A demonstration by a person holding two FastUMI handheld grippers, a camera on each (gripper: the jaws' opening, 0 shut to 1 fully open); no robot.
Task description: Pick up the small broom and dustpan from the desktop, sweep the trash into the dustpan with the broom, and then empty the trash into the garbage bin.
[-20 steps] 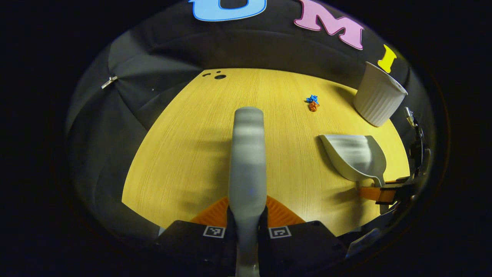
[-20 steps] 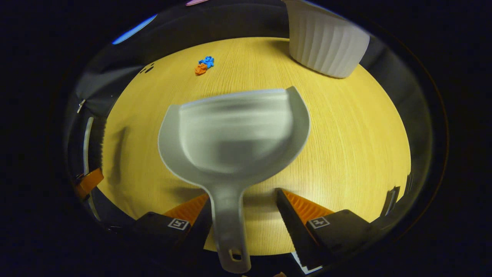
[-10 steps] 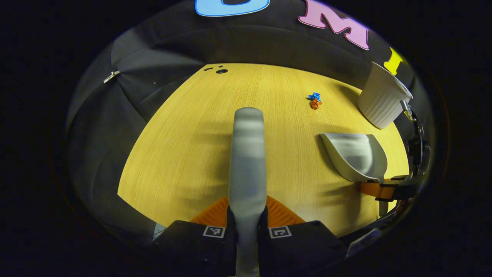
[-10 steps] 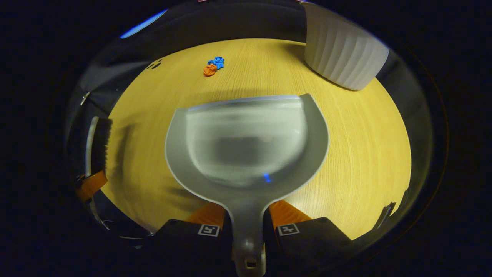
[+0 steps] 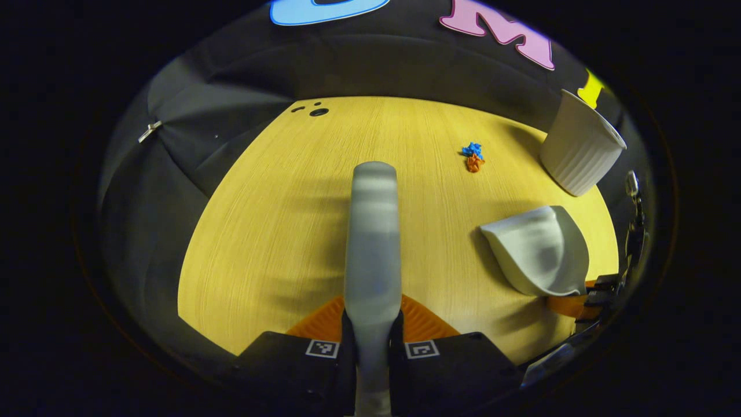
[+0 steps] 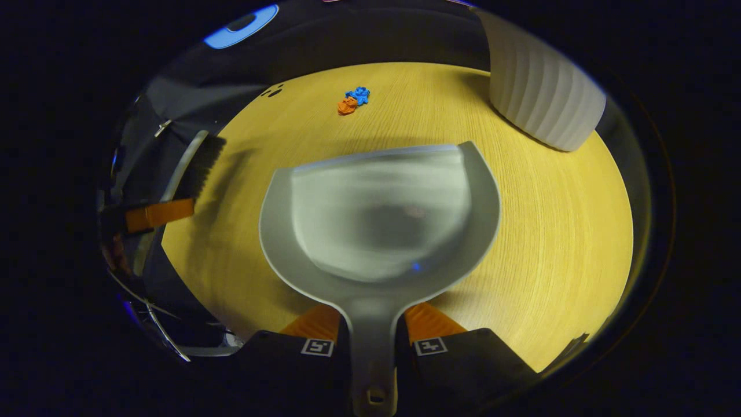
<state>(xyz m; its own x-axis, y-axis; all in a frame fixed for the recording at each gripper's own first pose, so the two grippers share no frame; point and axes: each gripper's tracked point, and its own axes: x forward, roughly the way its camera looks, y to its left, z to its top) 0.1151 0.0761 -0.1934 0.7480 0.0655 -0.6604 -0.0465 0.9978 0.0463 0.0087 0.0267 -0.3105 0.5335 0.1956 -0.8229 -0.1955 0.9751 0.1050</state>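
Left gripper view: the left gripper (image 5: 372, 324) clenches the broom (image 5: 372, 231) by its handle, both fingers pressing on it at the bottom of the picture, and the grey back of the broom runs straight forward over the table (image 5: 278, 220). Two bits of trash (image 5: 473, 157), one blue and one orange, lie touching each other on the far right part of the table. The white ribbed bin (image 5: 580, 152) stands upright at the table's far right corner, near the trash but apart from it. Nearer, at the right edge, the dustpan (image 5: 538, 250) hangs above the wood with its open mouth turned to the left, its shadow on the table beneath it.

In the right gripper view, the right gripper (image 6: 371, 341) grips the dustpan (image 6: 379, 214) by its handle, a finger pressed on each side, and the pan's scoop spreads wide ahead with its front lip toward the trash (image 6: 352, 101). The trash lies well beyond the lip, on bare table (image 6: 556, 231). The bin (image 6: 541, 92) stands at the upper right. At the left edge, the broom (image 6: 197, 162) shows side-on, dark bristles along its right side facing the table, with the left gripper (image 6: 153, 214) closed on its handle below.
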